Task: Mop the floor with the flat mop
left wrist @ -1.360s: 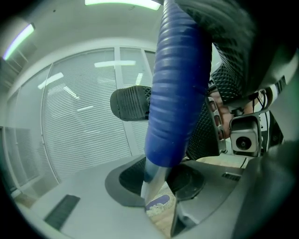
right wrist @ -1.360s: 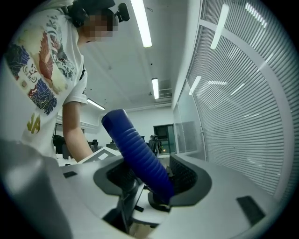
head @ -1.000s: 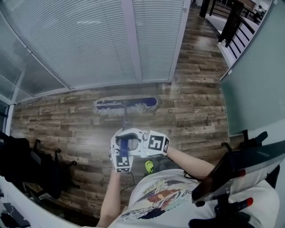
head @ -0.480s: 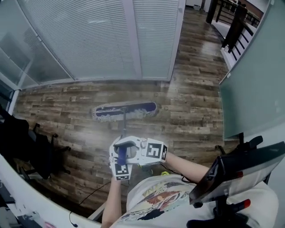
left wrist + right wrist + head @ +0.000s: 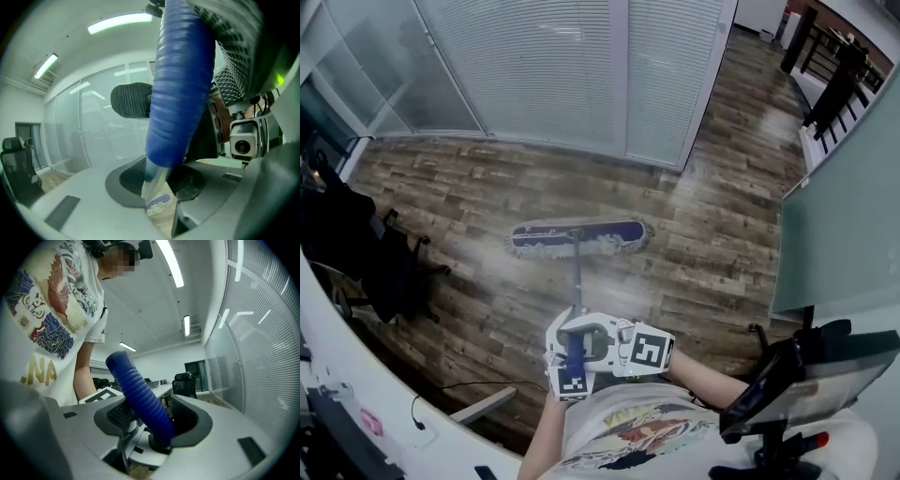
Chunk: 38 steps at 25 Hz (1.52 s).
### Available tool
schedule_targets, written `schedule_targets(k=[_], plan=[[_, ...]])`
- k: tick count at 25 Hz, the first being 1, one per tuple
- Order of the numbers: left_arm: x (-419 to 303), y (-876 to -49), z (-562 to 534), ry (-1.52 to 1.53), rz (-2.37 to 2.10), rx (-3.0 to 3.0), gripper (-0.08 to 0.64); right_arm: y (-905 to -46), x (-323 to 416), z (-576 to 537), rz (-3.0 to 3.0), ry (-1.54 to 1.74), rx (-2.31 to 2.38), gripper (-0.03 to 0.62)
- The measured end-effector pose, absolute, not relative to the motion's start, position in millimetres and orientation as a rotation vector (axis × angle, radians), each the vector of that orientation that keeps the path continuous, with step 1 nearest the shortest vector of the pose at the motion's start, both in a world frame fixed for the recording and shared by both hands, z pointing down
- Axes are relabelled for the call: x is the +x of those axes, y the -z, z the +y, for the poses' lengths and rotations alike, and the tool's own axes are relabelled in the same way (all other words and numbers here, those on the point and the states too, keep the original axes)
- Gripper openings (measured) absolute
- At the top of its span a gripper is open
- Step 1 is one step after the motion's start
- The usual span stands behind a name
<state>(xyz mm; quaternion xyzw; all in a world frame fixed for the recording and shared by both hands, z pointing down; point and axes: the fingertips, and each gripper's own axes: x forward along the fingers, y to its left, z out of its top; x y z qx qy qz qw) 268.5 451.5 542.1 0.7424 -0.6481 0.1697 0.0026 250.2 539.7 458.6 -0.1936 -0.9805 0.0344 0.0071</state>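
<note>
The flat mop's head [image 5: 577, 236], blue with a pale fringe, lies flat on the wood floor [image 5: 712, 234], a little way out from the blind-covered glass wall. Its thin pole [image 5: 577, 281] runs back to a ribbed blue grip [image 5: 574, 351]. My left gripper [image 5: 569, 361] and right gripper [image 5: 614, 345] sit side by side in front of the person's chest, both shut on that grip. In the left gripper view the blue grip [image 5: 180, 84] fills the space between the left gripper's [image 5: 164, 157] jaws, with the mop head [image 5: 158, 203] small below. The right gripper [image 5: 157, 423] clamps the grip [image 5: 140, 394] too.
A glass wall with white blinds [image 5: 544, 66] runs along the far side. Black office chairs [image 5: 380, 267] and a white desk edge [image 5: 356, 394] stand at the left, with a cable [image 5: 459, 386] on the floor. A green glass partition [image 5: 844, 216] and a black stand [image 5: 802, 384] are at the right.
The mop head has been drawn back from the foot of the blind wall across the floor. Both grippers and the person moved back with it, still on the grip.
</note>
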Motion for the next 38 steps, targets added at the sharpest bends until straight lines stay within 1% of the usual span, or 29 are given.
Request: schedule_targets(k=[4,7,12,21,28,32,38], plan=[[267.2,-547.3,440.9,-0.539,-2.009,2.350,0.101,-462.2,247.3,528.7,-3.076,-0.112,-0.621,0.232],[249.5,-541.1,424.4,-0.535,-2.012,2.368,0.100,-460.1,230.0,512.3,-3.062,-0.067,-0.623,0.232],[199.9,-542.2,391.3,-0.492,-2.017,2.356,0.100,-461.3,179.5,479.2,-3.044,-0.032,-0.629,0.229],[91.2,-536.8,316.0,-0.468,-1.966,2.397,0.100,-455.5,66.1,403.6,-3.064,-0.016,-0.566,0.229],[52.5,-548.7,264.9,-0.464,-1.938,2.414,0.100,-462.9,24.7,351.9,-3.053,-0.015,-0.549,0.230],[27.9,-549.1,220.1,-0.466,-1.918,2.442,0.100,-462.2,-1.6,307.9,-3.091,0.014,-0.520,0.230],[-12.6,-552.6,122.1,-0.500,-1.886,2.461,0.100,-464.6,-41.4,208.5,-3.116,0.018,-0.497,0.230]])
